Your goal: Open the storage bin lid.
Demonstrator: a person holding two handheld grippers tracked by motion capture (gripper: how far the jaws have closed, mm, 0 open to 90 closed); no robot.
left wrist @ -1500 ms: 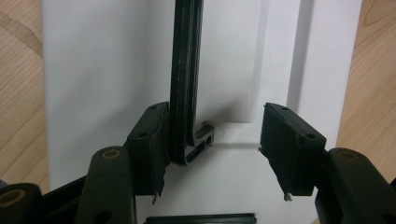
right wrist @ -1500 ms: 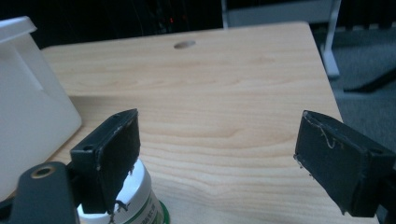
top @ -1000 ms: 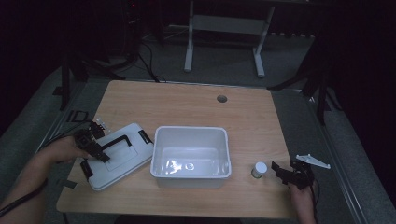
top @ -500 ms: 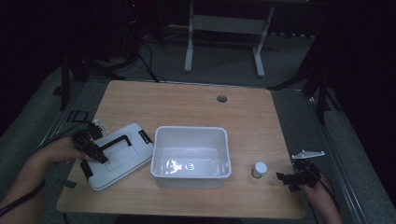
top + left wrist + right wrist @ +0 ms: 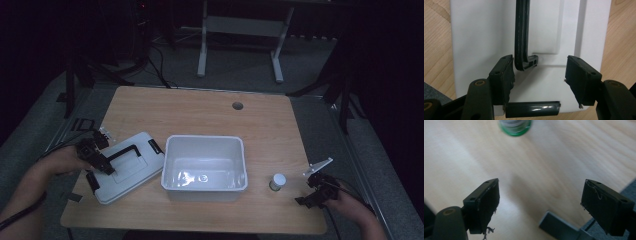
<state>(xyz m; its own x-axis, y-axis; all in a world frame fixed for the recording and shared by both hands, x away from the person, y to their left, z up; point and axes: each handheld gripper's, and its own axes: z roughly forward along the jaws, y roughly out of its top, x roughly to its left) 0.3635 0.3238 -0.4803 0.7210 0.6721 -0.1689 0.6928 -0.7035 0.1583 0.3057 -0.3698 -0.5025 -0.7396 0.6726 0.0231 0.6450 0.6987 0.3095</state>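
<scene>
Black right gripper (image 5: 315,192), jaws released, has drawn back from the bottle (image 5: 278,181).

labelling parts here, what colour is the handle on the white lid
Black: the handle on the white lid shows best in the left gripper view.

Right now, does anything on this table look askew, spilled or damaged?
Mostly tidy. The white lid lies flat but skewed beside the open white bin, with the left gripper open over its black handle. The pad edges of the right gripper look frayed. The small jar stands upright; nothing is spilled.
</scene>
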